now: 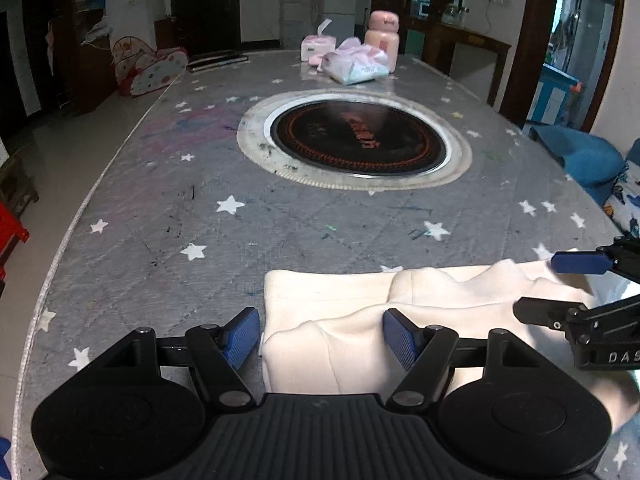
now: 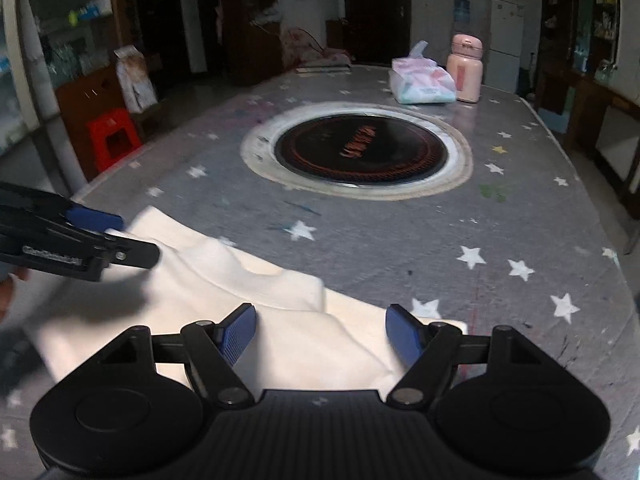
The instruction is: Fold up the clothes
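Note:
A cream-white folded garment (image 1: 400, 320) lies on the grey star-patterned table (image 1: 200, 220) near its front edge. My left gripper (image 1: 320, 338) is open, its blue pads on either side of the garment's left end, just above it. My right gripper (image 1: 552, 284) comes in from the right in the left wrist view, open over the garment's right end. In the right wrist view the right gripper (image 2: 320, 338) is open above the garment (image 2: 240, 292), and the left gripper (image 2: 124, 236) shows at the left edge.
A round black hotplate (image 1: 356, 140) is set in the table's middle. Tissue packs (image 1: 356, 64) and a pink bottle (image 1: 382, 38) stand at the far end. A red stool (image 2: 112, 136) stands on the floor at the left. Blue cushions (image 1: 588, 156) lie to the right.

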Available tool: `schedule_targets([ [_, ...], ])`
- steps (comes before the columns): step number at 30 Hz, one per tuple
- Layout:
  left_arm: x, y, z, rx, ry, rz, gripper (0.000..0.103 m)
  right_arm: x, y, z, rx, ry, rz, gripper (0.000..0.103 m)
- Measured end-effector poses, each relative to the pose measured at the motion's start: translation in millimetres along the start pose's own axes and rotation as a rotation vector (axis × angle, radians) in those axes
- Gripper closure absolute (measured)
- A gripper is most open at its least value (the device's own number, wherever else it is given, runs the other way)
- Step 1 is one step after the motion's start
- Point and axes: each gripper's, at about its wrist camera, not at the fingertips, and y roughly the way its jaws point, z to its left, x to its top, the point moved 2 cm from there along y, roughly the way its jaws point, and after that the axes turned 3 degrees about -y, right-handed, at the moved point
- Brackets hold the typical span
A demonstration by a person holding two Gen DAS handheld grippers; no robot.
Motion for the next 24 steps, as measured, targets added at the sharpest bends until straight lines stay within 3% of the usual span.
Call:
schedule_targets([
  [6, 0.9, 5.5, 1.1, 0.007, -0.012, 0.011, 0.028, 3.4, 13.5, -1.3, -0.051, -0.016, 0.016, 0.028],
  [8, -0.5, 2.0, 1.0, 0.006, -0.012, 0.008, 0.027, 4.1, 9.4, -1.3, -0.047, -0.013, 0.004, 0.027],
  [10, -1.9, -1.6, 1.0, 0.005, -0.014, 0.006, 0.024, 4.3, 2.9, 0.1, -0.031, -0.005, -0.010, 0.017],
  [15, -6.9, -12.4, 0.5, 0.001, -0.014, -0.004, 0.019, -1.4, -12.4, 10.5, -0.005, -0.016, -0.028, 0.015],
  [24, -27.5, -38.7, 5.0, 0.004, -0.026, -0.015, 0.014, -36.5, -48.1, 22.6, -0.103, -0.125, -0.031, 0.009],
])
